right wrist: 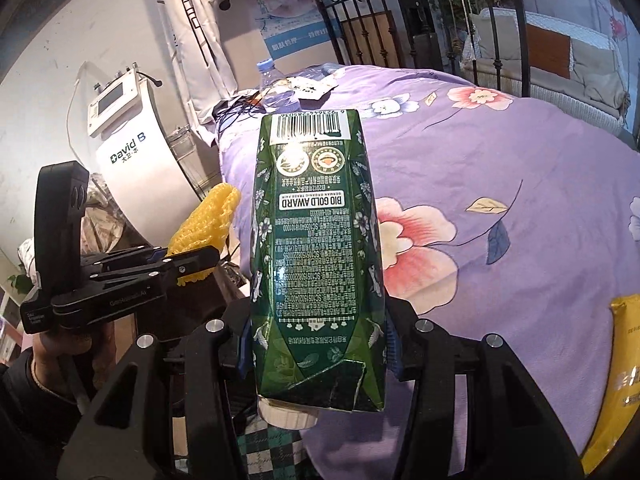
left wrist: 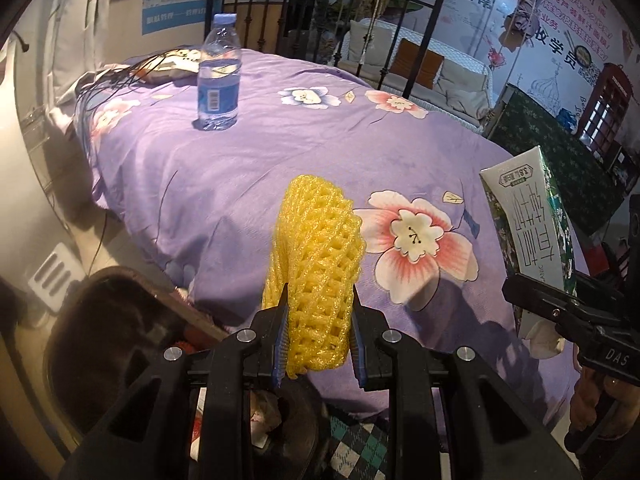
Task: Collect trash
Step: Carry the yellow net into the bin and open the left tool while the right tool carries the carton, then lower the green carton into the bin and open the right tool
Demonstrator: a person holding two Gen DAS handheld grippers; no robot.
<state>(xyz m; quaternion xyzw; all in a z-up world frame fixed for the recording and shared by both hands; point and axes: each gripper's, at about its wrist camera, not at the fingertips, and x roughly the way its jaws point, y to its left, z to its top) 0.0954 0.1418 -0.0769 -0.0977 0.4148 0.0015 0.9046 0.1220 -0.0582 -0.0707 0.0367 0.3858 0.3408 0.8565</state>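
My left gripper (left wrist: 320, 316) is shut on a yellow foam fruit net (left wrist: 316, 256) and holds it above the near edge of the bed. My right gripper (right wrist: 318, 336) is shut on a green milk carton (right wrist: 316, 248), held upside down with its white cap toward me. The carton (left wrist: 528, 224) and right gripper (left wrist: 560, 308) show at the right of the left wrist view. The net (right wrist: 204, 220) and left gripper (right wrist: 188, 266) show at the left of the right wrist view. A water bottle (left wrist: 219, 76) stands upright on the purple floral bedspread (left wrist: 280, 152).
A dark round bin (left wrist: 120, 344) sits on the floor below left of the bed. A yellow packet (right wrist: 624, 360) lies on the bed at the right. Cables and a wrapper (left wrist: 172, 66) lie near the bottle. A white machine (right wrist: 132, 156) stands left of the bed. A black iron bedframe (left wrist: 320, 20) is behind.
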